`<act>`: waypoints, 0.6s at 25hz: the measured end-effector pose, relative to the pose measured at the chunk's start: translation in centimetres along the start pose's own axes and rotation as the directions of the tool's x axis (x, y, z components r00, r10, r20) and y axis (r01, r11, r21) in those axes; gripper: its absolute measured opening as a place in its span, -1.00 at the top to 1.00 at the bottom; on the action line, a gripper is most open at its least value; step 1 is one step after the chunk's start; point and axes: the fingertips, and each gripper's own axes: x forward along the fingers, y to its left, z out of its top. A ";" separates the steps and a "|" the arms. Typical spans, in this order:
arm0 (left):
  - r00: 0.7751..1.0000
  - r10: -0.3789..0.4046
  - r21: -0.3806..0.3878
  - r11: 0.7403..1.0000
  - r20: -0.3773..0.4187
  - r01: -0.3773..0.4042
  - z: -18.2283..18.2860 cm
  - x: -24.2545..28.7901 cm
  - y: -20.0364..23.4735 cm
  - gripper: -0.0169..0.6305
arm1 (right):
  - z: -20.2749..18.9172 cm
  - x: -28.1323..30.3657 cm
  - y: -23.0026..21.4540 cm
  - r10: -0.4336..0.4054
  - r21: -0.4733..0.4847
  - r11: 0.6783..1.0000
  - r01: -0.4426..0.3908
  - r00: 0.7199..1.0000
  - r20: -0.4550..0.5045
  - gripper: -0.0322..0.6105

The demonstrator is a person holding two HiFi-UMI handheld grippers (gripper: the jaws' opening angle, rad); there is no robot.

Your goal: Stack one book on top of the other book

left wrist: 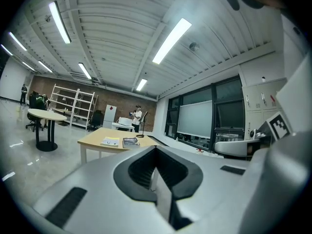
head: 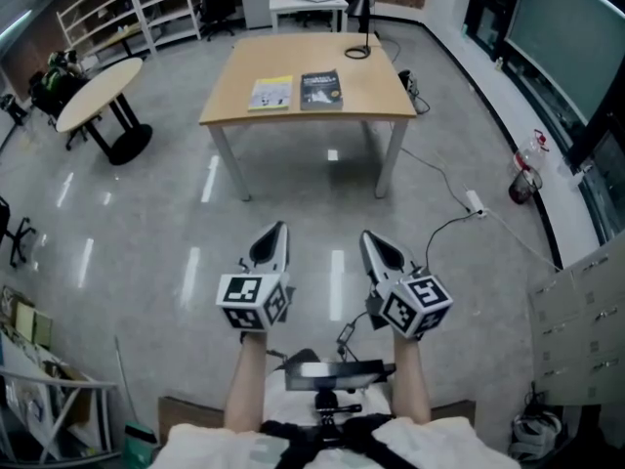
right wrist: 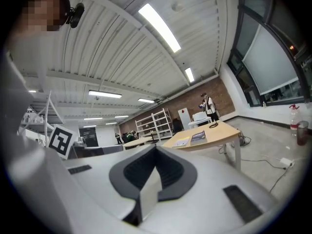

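**Both grippers closed and empty; two books lie side by side on the far table**

In the head view the left gripper (head: 279, 230) and right gripper (head: 369, 236) sit in the lower middle of the frame, held out over the grey floor (head: 146, 223) and well short of the table (head: 376, 81). Each gripper's own view shows its jaws pressed together with nothing between them. Both point roughly level towards the table.

The table stands in the upper middle of the head view. The yellow book (head: 270, 93) and the dark book (head: 321, 89) lie flat near its front edge. The yellow one is on the left and the dark one just beside it on the right. Whether their edges touch is too small to tell. Neither book lies on the other. A black cable loop (head: 357, 52) rests towards the table's back right corner.

In the left gripper view the two books show small, left of centre and above the jaws. In the right gripper view they show right of centre.

A round table (head: 98, 91) stands at the upper left of the head view, with white shelves (head: 127, 8) behind it. A small white table (head: 308, 6) stands at the top edge. A cable (head: 449, 189) trails over the floor right of the main table, and a bottle (head: 525, 179) stands near the right edge. A person (left wrist: 137, 116) stands far off beyond the table in the left gripper view.
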 end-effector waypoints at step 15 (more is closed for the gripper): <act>1.000 -0.016 0.001 1.000 -0.012 0.016 0.8 15.1 7.5 0.97 | -0.1 14.1 -9.4 -0.007 0.033 0.999 0.009 0.999 -0.041 0.91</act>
